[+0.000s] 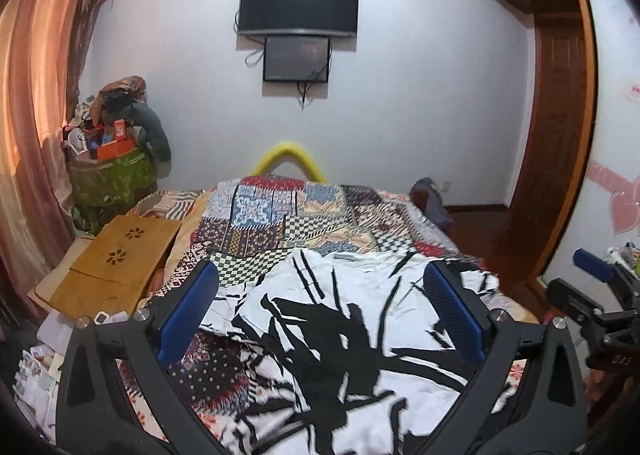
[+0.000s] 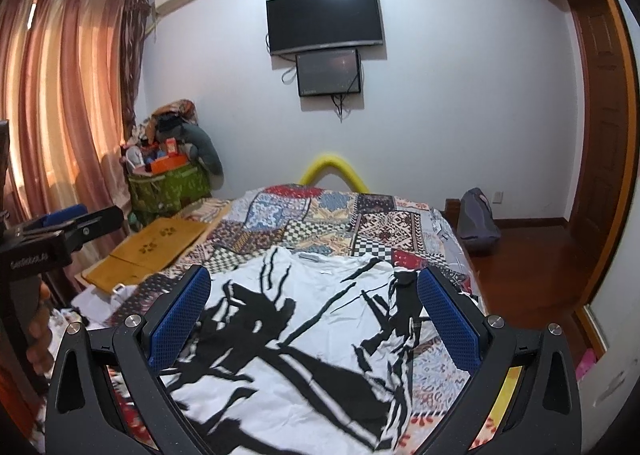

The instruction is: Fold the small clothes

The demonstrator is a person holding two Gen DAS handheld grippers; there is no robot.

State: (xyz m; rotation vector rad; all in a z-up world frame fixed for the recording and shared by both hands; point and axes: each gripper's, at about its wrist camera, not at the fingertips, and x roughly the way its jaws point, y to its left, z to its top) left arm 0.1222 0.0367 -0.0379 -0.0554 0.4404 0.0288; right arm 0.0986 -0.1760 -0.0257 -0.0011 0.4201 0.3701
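A white garment with bold black brush-stroke print lies spread and a little rumpled on the patchwork bedspread. My left gripper hovers above the garment's near part, wide open, nothing between its blue pads. My right gripper also hangs wide open over the cloth, its blue pads bare. In the left wrist view the right gripper shows at the right edge; in the right wrist view the left gripper shows at the left edge, held by a hand.
A wooden lap tray lies on the bed's left side. Beyond it stands a green bin heaped with clutter. A yellow foam arch tops the bed's far end. A grey bag sits on the wooden floor at the right.
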